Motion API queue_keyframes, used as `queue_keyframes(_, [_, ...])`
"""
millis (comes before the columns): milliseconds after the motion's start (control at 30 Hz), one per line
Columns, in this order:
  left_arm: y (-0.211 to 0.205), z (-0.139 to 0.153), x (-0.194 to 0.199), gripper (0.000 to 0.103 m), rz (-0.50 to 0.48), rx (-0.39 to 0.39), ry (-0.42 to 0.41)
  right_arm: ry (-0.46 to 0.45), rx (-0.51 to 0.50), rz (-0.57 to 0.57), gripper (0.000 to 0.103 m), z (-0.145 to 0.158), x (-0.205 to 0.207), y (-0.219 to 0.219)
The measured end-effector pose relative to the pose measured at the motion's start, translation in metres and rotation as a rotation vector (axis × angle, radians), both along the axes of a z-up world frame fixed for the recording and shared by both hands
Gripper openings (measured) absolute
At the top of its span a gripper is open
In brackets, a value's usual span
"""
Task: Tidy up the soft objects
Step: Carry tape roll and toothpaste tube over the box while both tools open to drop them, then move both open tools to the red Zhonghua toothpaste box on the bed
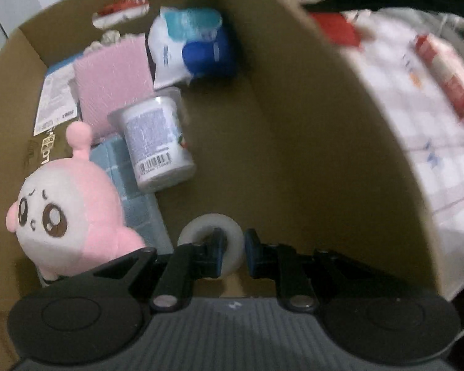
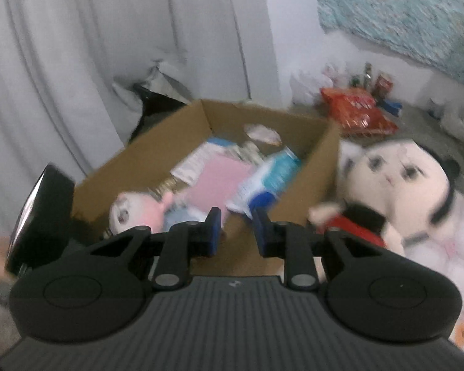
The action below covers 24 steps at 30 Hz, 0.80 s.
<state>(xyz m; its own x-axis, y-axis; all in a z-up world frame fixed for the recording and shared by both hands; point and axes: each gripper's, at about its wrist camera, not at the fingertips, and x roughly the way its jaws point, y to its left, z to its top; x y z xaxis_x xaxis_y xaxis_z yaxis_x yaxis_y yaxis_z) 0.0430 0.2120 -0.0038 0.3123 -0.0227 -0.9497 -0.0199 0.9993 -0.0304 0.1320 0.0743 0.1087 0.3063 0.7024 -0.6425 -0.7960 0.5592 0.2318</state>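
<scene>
My left gripper [image 1: 233, 247] points down into a cardboard box [image 1: 294, 123]. A white soft ring [image 1: 232, 241] sits at its fingertips: the left finger reaches into the hole and the ring's wall stands between the jaws, with a thin gap to the right pad. A pink and white plush [image 1: 68, 204] lies in the box's near left corner on a light blue cloth [image 1: 133, 191]. My right gripper [image 2: 236, 225] hovers above the box's near edge [image 2: 318, 167], jaws close together with nothing between them. A big white and black plush cat [image 2: 399, 179] lies just right of the box.
The box also holds a white cylinder tub [image 1: 157, 142], a pink pack [image 1: 114, 74] and a blue and white pack [image 1: 191, 46]. A red and white pack [image 1: 445, 71] lies on the pale blanket outside. Curtains [image 2: 77, 61] hang behind; red snack bags [image 2: 355, 108] sit by the wall.
</scene>
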Motion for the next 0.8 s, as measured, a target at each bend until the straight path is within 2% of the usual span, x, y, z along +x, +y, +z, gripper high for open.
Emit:
queue_keyframes(33, [0.0,-0.004,0.003,0.031,0.001,0.018,0.024,0.005,-0.005,-0.005,0.023,-0.008,0.0,-0.014])
queue_keyframes(67, [0.002,-0.004,0.006,0.051,0.012,0.022,0.033,0.008,-0.016,-0.002,0.024,-0.013,-0.001,-0.023])
queue_keyframes(133, [0.003,0.003,0.002,0.064,0.014,0.024,0.006,0.019,-0.059,0.035,0.026,-0.027,-0.003,-0.038])
queue_keyframes(233, [0.002,0.014,-0.01,0.063,0.033,0.063,-0.053,0.038,-0.157,0.112,0.03,-0.051,-0.007,-0.043])
queue_keyframes(300, [0.002,0.024,-0.022,0.063,0.056,0.073,-0.103,0.054,-0.2,0.13,0.033,-0.063,-0.01,-0.042])
queue_keyframes(367, [-0.002,0.034,-0.033,0.063,0.048,0.098,-0.15,0.043,-0.236,0.199,0.036,-0.071,-0.018,-0.035])
queue_keyframes(467, [-0.013,0.047,-0.047,0.063,0.026,0.124,-0.192,-0.067,-0.313,0.382,0.05,-0.077,-0.041,-0.022])
queue_keyframes(600, [-0.023,0.054,-0.062,0.063,-0.004,0.108,-0.219,-0.261,-0.417,0.683,0.059,-0.081,-0.072,-0.013])
queue_keyframes(667, [-0.029,0.056,-0.073,0.062,-0.034,0.097,-0.235,-0.331,-0.466,0.775,0.065,-0.085,-0.078,-0.006])
queue_keyframes(700, [-0.032,0.058,-0.077,0.062,-0.046,0.089,-0.25,-0.36,-0.496,0.805,0.072,-0.088,-0.078,-0.002])
queue_keyframes(800, [-0.038,0.064,-0.085,0.062,-0.054,0.085,-0.294,-0.424,-0.559,0.922,0.075,-0.096,-0.078,0.007])
